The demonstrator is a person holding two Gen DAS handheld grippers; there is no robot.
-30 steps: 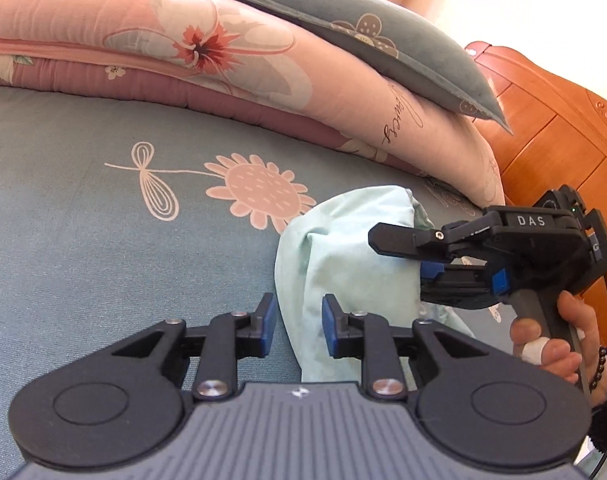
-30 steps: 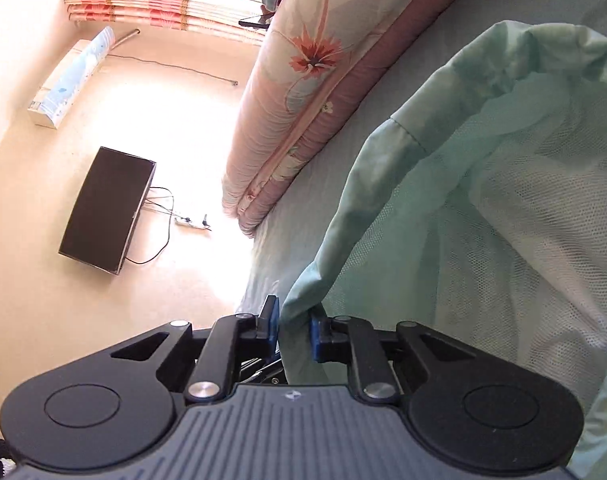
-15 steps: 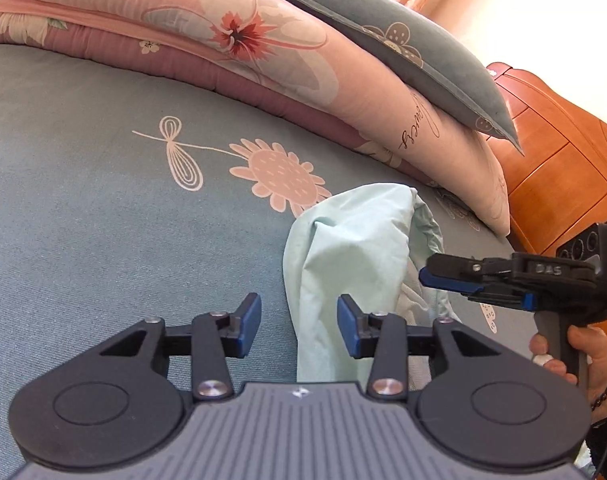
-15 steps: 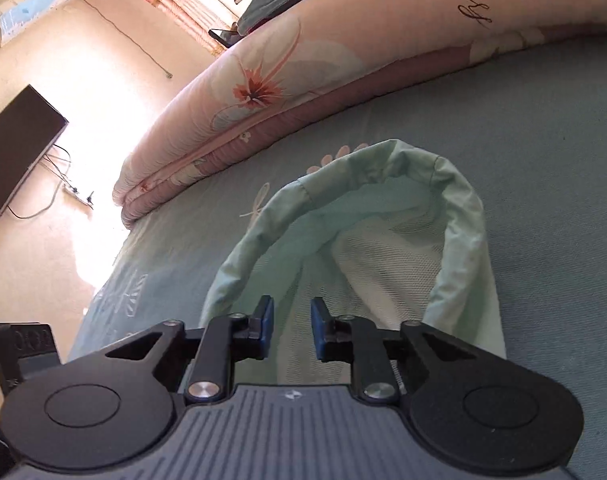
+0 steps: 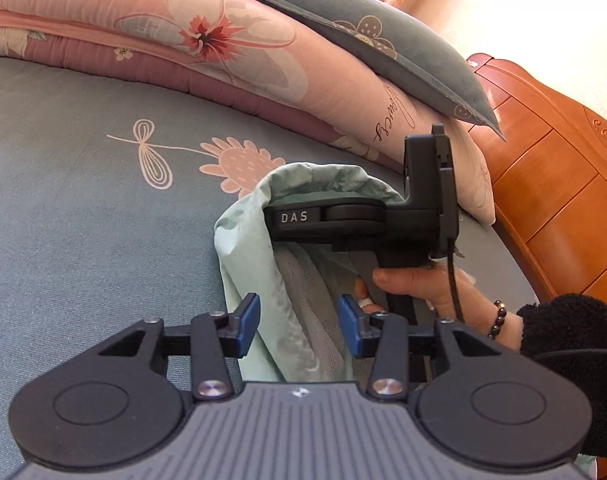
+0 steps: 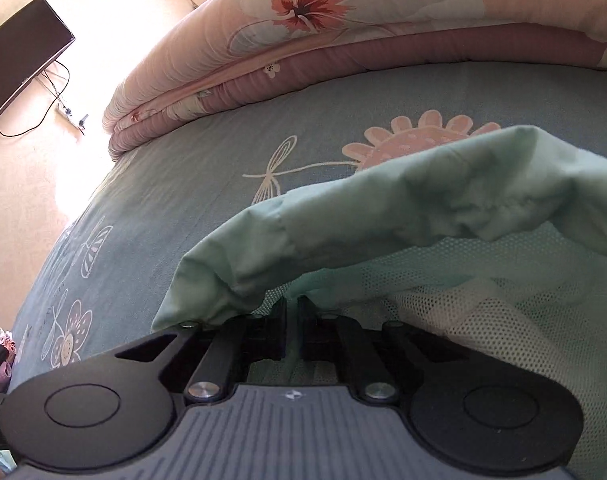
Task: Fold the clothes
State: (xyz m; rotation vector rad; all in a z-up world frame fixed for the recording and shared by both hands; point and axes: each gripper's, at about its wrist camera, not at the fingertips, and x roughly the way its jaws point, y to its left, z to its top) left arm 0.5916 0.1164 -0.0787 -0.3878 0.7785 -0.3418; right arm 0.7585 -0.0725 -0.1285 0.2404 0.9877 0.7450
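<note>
A mint-green garment with white mesh lining lies bunched on the blue-grey bedsheet, its hemmed opening standing up. My left gripper is open just above the near part of the cloth; the fabric runs between its blue pads without being pinched. My right gripper is shut on the garment's edge, with a thin fold of green fabric caught between its jaws. In the left wrist view its black body reaches into the opening from the right, held by a hand; its fingertips are hidden by the cloth.
A folded pink floral quilt and a grey-blue pillow are stacked along the far side of the bed. An orange wooden headboard rises at the right. A dark screen hangs on the wall beyond the bed's left end.
The right gripper swung in from the right, rolled, pushed into the garment's opening and shut on its edge. The left jaws spread a little wider and stayed in place.
</note>
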